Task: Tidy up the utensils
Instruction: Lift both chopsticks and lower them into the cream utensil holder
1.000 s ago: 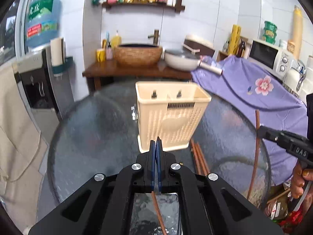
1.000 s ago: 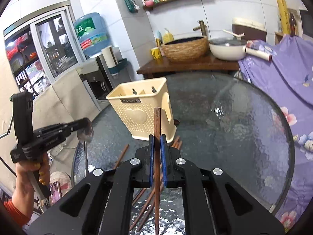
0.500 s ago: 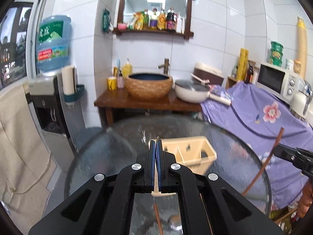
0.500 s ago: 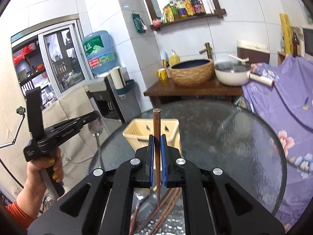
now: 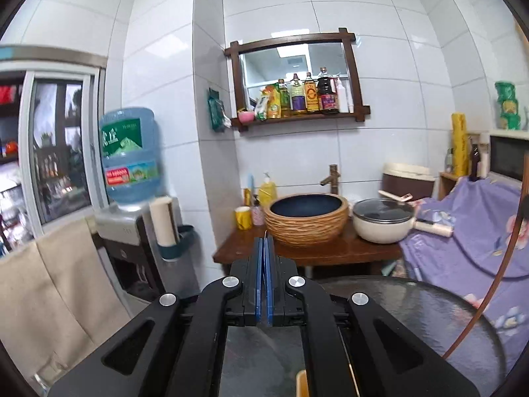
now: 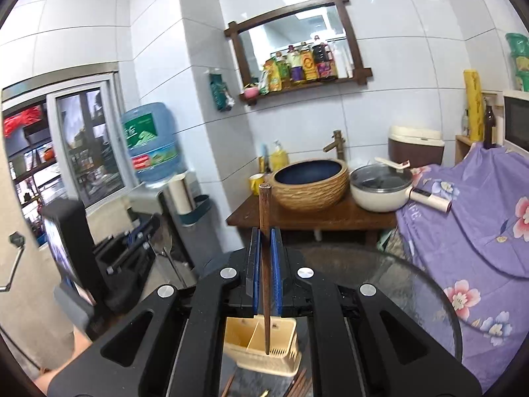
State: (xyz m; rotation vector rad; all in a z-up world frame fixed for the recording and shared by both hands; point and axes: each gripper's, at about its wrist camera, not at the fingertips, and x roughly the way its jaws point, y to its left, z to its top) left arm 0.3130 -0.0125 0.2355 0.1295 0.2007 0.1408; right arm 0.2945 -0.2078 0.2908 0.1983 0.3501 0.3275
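Observation:
My right gripper (image 6: 264, 231) is shut on a dark brown chopstick (image 6: 264, 205) that stands upright between the blue pads. Its lower tip hangs over the cream slotted utensil holder (image 6: 261, 344) on the round glass table (image 6: 380, 281). My left gripper (image 5: 264, 240) is shut; a thin metal edge shows between its pads. In the right wrist view the left gripper (image 6: 153, 228) is blurred at the left, shut on a metal spoon (image 6: 164, 244) whose bowl sticks out ahead. In the left wrist view the chopstick (image 5: 489, 284) curves down the right edge, and only a corner of the holder (image 5: 302, 383) shows.
Loose chopsticks (image 6: 299, 385) lie on the glass in front of the holder. Beyond the table stands a wooden counter (image 5: 314, 251) with a woven basin (image 5: 307, 218) and a white pot (image 5: 383, 221). A purple flowered cloth (image 6: 463, 231) is at the right, a water dispenser (image 5: 130, 165) at the left.
Both grippers have risen and tipped up, so the table and holder sank to the bottom of both views. The spoon and chopstick stay gripped.

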